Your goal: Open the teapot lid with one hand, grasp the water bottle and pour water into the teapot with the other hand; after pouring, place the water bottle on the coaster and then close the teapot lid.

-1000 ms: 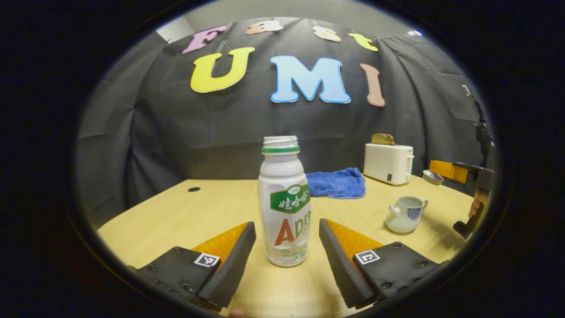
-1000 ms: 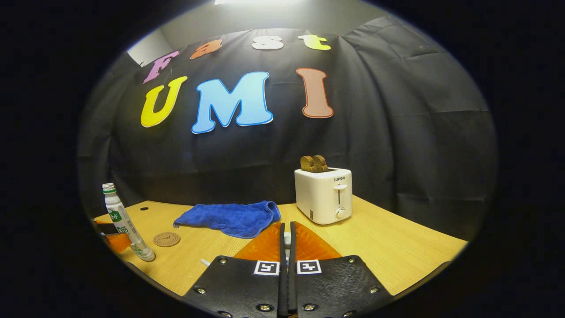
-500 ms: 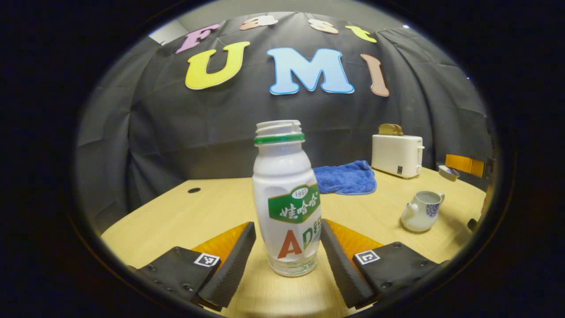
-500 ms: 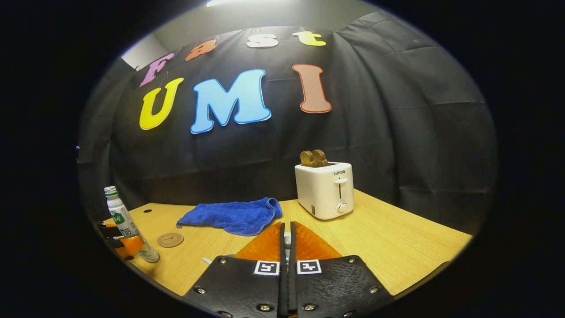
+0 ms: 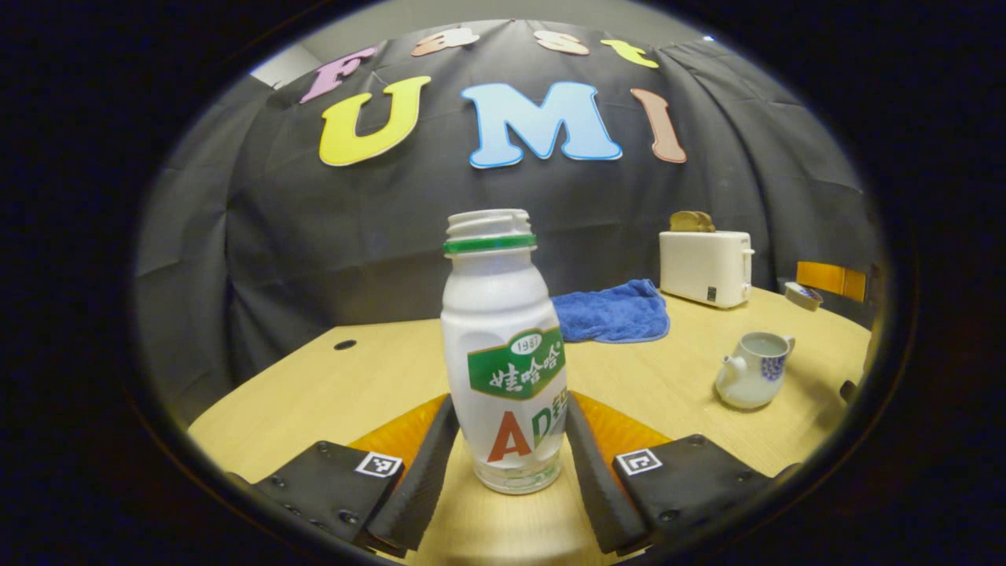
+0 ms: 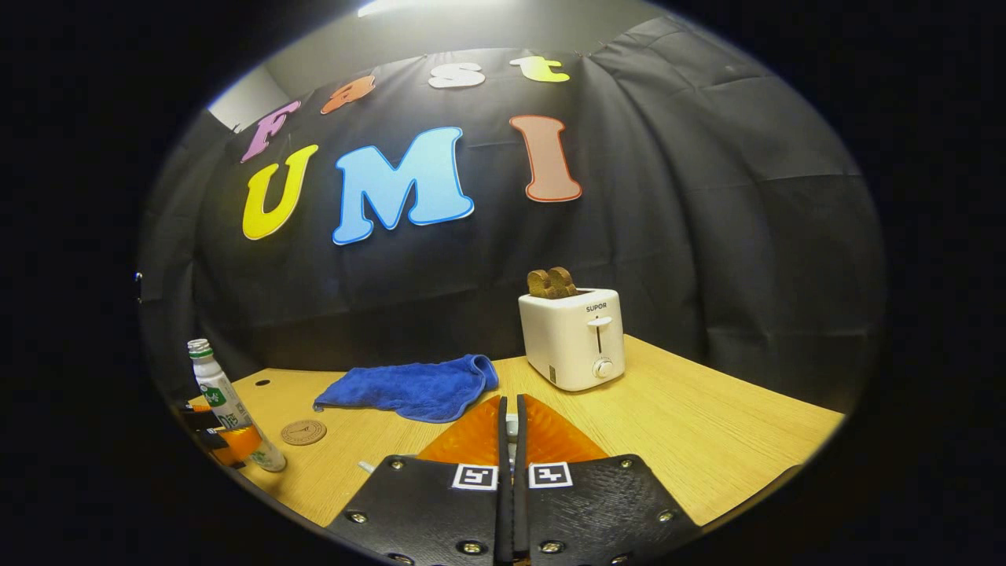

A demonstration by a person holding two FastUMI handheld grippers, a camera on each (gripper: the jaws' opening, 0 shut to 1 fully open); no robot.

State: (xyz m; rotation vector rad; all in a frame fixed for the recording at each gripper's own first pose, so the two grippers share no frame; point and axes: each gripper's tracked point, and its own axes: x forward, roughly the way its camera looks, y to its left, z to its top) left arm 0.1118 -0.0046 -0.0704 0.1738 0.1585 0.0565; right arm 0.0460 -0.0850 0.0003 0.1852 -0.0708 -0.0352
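A white uncapped water bottle (image 5: 503,354) stands on the wooden table (image 5: 354,377). My left gripper (image 5: 509,409) is shut on its lower body, one finger pressing each side. The white teapot (image 5: 750,369) sits lidless at the right. Its lid (image 5: 802,295) hangs above and behind it, held in my right gripper (image 5: 827,278). In the right gripper view, my right gripper (image 6: 511,405) is shut on the small white lid (image 6: 512,425). There the bottle (image 6: 224,401) and left gripper (image 6: 224,442) show at far left, with the round coaster (image 6: 303,431) just right of them.
A blue cloth (image 6: 409,387) lies near the back of the table, and a white toaster (image 6: 572,338) with toast in it stands to its right. A small dark hole (image 5: 344,344) marks the tabletop at the back left.
My left gripper moved forward around the bottle and its fingers closed onto the bottle's sides. The right gripper kept hold of the lid and drifted only slightly.
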